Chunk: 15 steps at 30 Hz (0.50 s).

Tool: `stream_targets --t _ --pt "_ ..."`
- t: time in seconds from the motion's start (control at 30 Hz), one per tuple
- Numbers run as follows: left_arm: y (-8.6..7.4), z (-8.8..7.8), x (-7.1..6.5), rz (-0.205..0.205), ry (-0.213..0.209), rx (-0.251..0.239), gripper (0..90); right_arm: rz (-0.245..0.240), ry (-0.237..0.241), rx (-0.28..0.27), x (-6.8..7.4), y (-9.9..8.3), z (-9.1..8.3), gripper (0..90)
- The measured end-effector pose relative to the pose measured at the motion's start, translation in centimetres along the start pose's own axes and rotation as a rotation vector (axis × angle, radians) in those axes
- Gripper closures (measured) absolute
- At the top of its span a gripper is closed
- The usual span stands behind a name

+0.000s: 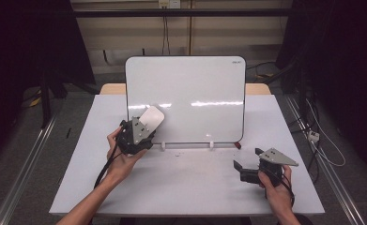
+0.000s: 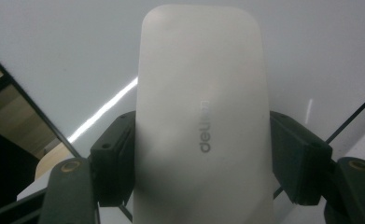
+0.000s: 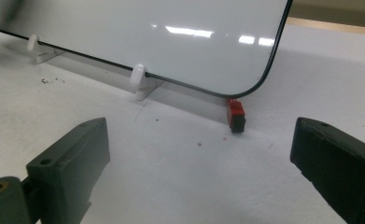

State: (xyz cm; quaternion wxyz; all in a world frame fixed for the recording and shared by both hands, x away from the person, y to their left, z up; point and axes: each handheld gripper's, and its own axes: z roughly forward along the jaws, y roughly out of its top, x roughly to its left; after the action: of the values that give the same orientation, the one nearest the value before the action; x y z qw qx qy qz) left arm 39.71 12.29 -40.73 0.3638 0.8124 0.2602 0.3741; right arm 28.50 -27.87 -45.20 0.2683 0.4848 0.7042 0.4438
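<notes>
A whiteboard [image 1: 186, 93] stands upright on small white feet on the white table [image 1: 186, 187]. My left gripper [image 1: 143, 126] is shut on a white board eraser [image 1: 151, 117], held at the board's lower left corner; whether it touches the board I cannot tell. In the left gripper view the eraser [image 2: 201, 112] sits between both black pads, with the board [image 2: 54, 46] right behind it. My right gripper [image 1: 249, 164] rests low at the table's right front, open, nothing between its jaws. In the right gripper view the board's lower corner [image 3: 171, 42] lies ahead of the open gripper [image 3: 199, 163].
A small red and black block [image 3: 235, 114] sits on the table below the board's right lower corner, also seen as a small red block [image 1: 238, 145] from above. White feet [image 3: 139, 80] prop the board. Dark specks dot the tabletop. Cables hang behind the table.
</notes>
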Motion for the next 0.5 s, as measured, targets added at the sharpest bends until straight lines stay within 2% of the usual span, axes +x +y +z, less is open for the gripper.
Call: stream_targets --t 0.13,0.2,0.3,0.37,0.5 --pt "-0.2 0.8 -0.1 0.012 0.005 0.015 31.1 -0.001 0.001 -0.001 0.0 0.0 0.0 4.8" --pt "-0.4 1.1 0.0 0.000 -0.003 0.012 31.0 -0.002 0.000 -0.002 0.0 0.0 0.0 4.8" --pt "-0.6 1.6 -0.1 0.013 0.011 0.029 31.0 -0.003 0.000 -0.001 -0.1 0.0 0.0 4.8" --pt "-0.5 1.7 -0.4 0.026 0.025 0.028 30.8 -0.004 0.002 0.000 -0.1 0.0 0.1 4.9" --pt "-0.6 1.7 -0.3 0.017 0.023 0.031 30.8 -0.008 0.004 0.002 0.0 0.0 0.1 4.9"
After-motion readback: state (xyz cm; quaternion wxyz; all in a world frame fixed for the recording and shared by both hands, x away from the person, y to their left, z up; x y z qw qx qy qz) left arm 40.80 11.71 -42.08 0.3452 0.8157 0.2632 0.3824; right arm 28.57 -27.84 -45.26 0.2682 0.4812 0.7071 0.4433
